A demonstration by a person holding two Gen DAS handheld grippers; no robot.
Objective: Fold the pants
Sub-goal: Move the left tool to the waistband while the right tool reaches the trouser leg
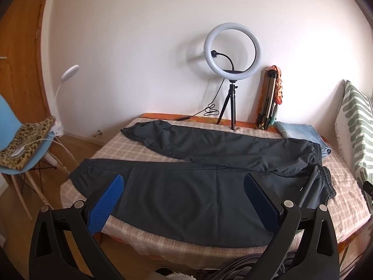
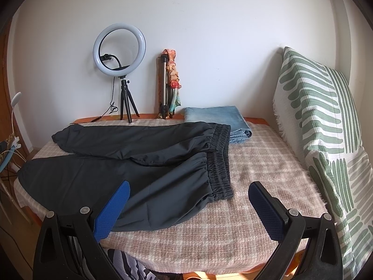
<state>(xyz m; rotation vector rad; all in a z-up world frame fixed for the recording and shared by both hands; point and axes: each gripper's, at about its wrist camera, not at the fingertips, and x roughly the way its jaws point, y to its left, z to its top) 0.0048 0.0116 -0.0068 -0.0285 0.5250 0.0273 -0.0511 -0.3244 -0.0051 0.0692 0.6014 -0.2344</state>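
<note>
The left gripper (image 1: 184, 186) hangs above the near leg of the black pants (image 1: 186, 186), its blue-padded fingers (image 1: 105, 205) spread wide with nothing between them. The right gripper (image 2: 188, 193) is likewise spread wide and empty, hovering over the near corner of the pants' elastic waistband (image 2: 219, 163), one finger over dark cloth and the other over bare blanket.

The pants lie flat and unfolded on a checked blanket (image 2: 256, 163) covering the table. Their two legs splay apart in a V, joined at the waistband end; the leg ends point away from the waistband, toward the table edge nearest a blue chair (image 1: 14, 126). A drawstring (image 1: 307, 182) trails over the cloth by the waistband.

Just beyond the waistband, touching it, rests a folded pair of light blue jeans (image 2: 216, 116). Behind the pants' far leg, at the wall, stands a lit ring light (image 1: 233, 49) on a small black tripod. Beside it, a folded tripod (image 2: 165, 86) with a patterned scarf leans against the wall. Past the waistband end of the pants stands a green-and-white striped cushion (image 2: 321, 121). The chair carries a leopard-print pad (image 1: 25, 144).
</note>
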